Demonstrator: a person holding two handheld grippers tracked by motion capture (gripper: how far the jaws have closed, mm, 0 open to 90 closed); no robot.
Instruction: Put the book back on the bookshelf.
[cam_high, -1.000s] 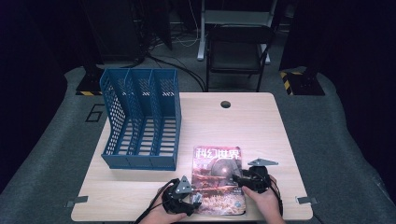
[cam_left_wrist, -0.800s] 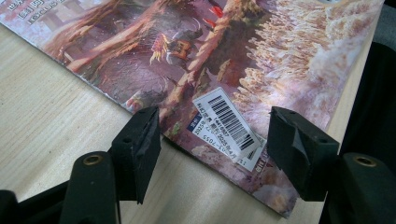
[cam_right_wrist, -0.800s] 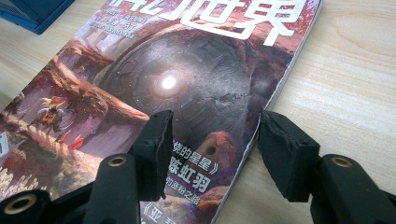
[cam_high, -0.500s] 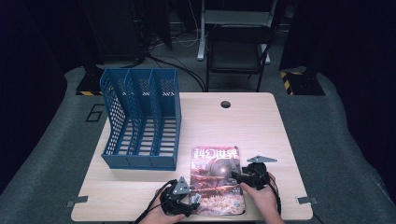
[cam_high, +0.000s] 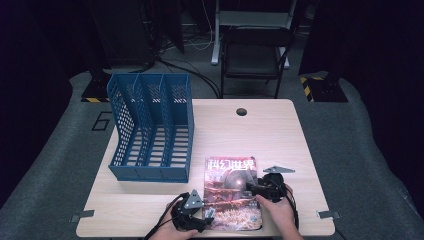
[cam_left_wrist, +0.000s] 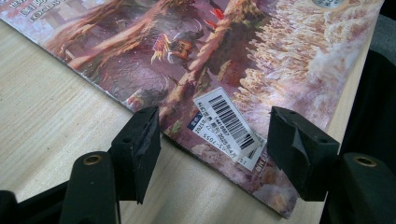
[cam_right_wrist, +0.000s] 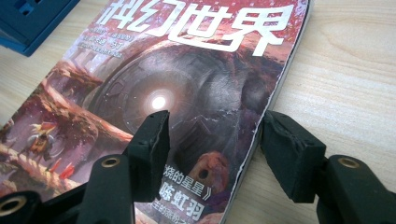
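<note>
Pale wood table (cam_high: 280, 135) held everything. Left gripper (cam_high: 196, 216) gaped over magazine (cam_high: 232, 192) near-left corner, gripping nothing. Right gripper (cam_high: 264, 189) straddled right page edge, jaws just widening, pads off paper. One magazine, flat, cover up; one blue three-slot file rack (cam_high: 150, 131) just left. Grey carpet, one dark chair (cam_high: 255, 57) beyond.
</note>
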